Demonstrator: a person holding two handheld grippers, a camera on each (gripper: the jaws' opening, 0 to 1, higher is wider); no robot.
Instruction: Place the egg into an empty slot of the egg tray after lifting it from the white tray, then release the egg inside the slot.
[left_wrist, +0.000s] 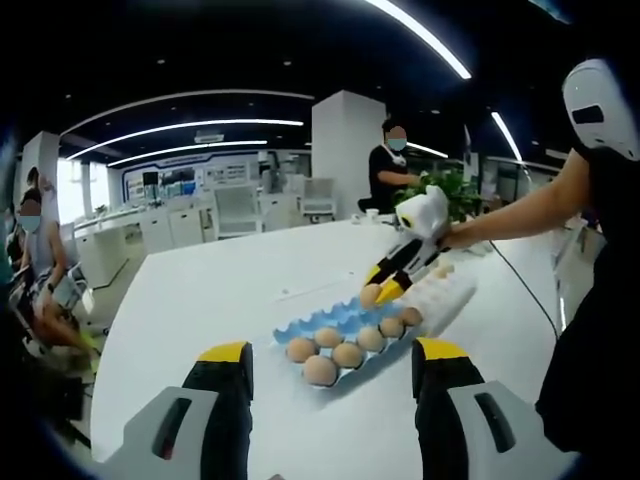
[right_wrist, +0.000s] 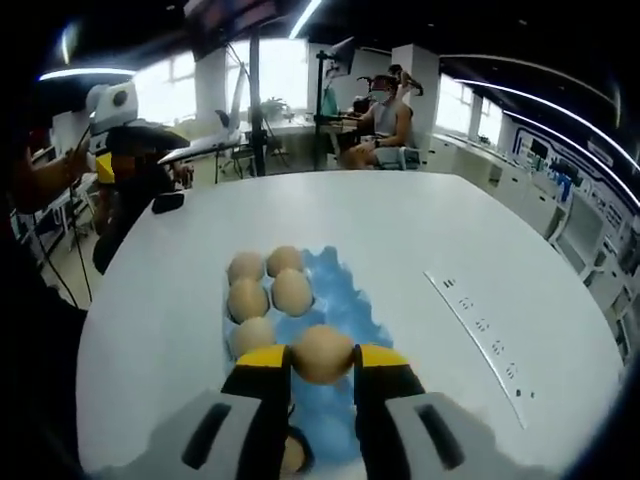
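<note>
The right gripper (right_wrist: 322, 365) has its yellow-tipped fingers (right_wrist: 262, 362) closed on a brown oval egg (right_wrist: 323, 354), held above the blue moulded egg tray (right_wrist: 350, 305) on the round white table (right_wrist: 480, 250). Five more eggs (right_wrist: 268, 292) fill slots toward 11 o'clock. The left gripper (left_wrist: 332, 352) hangs spread wide, holding nothing. The strip label's (right_wrist: 480, 325) print is unreadable.

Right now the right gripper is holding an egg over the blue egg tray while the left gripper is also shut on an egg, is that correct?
Not quite: the left gripper is open and empty, as the left gripper view shows. The right gripper does hold an egg over the blue egg tray.
</note>
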